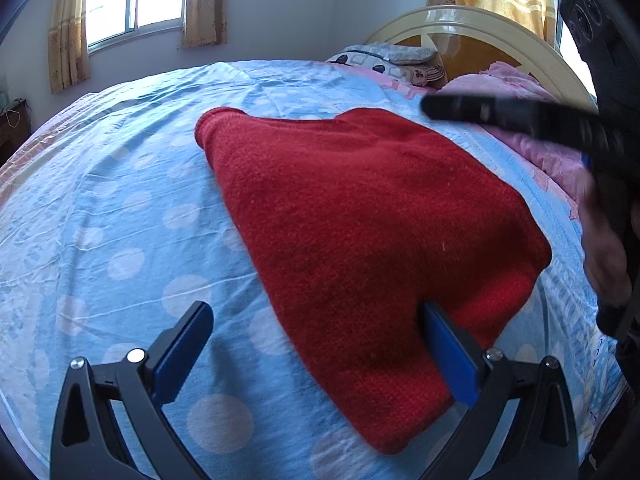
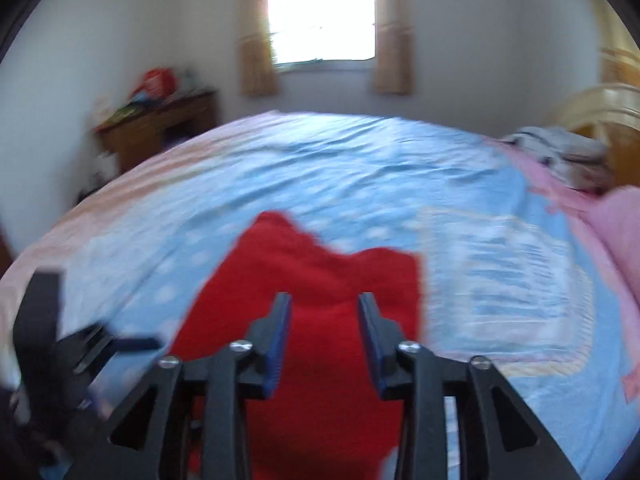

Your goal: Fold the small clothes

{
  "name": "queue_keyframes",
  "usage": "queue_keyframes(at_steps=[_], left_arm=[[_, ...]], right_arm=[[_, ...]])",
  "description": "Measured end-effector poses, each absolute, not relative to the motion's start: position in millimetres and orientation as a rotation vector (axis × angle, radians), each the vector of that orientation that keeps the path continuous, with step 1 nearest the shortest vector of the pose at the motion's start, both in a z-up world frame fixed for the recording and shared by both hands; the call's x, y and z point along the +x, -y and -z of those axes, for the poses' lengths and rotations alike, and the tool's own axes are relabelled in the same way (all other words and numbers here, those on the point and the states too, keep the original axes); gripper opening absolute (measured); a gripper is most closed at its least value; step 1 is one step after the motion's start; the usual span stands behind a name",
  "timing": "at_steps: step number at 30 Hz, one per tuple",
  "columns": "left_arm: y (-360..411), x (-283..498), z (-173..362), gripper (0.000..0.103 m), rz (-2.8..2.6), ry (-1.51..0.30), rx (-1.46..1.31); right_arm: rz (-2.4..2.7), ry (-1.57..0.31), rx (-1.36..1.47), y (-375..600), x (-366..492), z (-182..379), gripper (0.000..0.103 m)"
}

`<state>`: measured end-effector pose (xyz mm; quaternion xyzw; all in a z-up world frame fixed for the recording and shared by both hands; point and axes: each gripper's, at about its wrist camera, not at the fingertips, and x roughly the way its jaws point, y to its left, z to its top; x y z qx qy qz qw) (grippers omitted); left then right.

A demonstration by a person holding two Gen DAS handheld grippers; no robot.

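Left wrist view: folded red knitted garment lies flat on the blue polka-dot bedsheet, toward its near edge; left gripper spread wide, one pad touching the knit; right gripper — blurry — hovers above it, jaws apart, empty.

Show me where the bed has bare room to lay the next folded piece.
Bare blue sheet lies window-side of the red garment, and more toward the foot corner beside the left hand-held gripper. The headboard end is crowded: pink bedding, pillows.
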<state>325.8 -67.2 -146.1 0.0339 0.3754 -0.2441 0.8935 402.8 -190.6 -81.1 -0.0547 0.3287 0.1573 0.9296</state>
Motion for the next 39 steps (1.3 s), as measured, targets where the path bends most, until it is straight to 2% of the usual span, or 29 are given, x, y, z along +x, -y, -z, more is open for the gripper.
queue_keyframes(at_steps=[3, 5, 10, 19, 27, 29, 34, 39], left_arm=[[67, 325, 146, 0.103, 0.504, -0.779, 0.067], [65, 326, 145, 0.103, 0.517, -0.779, 0.053], [33, 323, 137, 0.103, 0.536, -0.702, -0.127], [54, 358, 147, 0.103, 0.546, -0.855, -0.155], [62, 351, 148, 0.103, 0.532, -0.85, -0.116], [63, 351, 148, 0.103, 0.528, -0.846, -0.108], [65, 352, 148, 0.103, 0.532, -0.842, -0.11], [63, 353, 148, 0.103, 0.53, -0.841, -0.106]], right_arm=[[-0.234, -0.749, -0.177, 188, 411, 103, 0.039], [-0.216, -0.826, -0.119, 206, 418, 122, 0.039], [-0.259, -0.782, -0.003, 234, 406, 128, 0.039], [-0.303, -0.777, 0.117, 255, 408, 133, 0.039], [-0.369, -0.755, 0.175, 271, 405, 120, 0.047], [-0.359, -0.738, 0.224, 281, 407, 115, 0.055], [-0.322, -0.772, 0.333, 304, 432, 119, 0.063], [-0.373, -0.876, 0.395, 307, 464, 135, 0.064]])
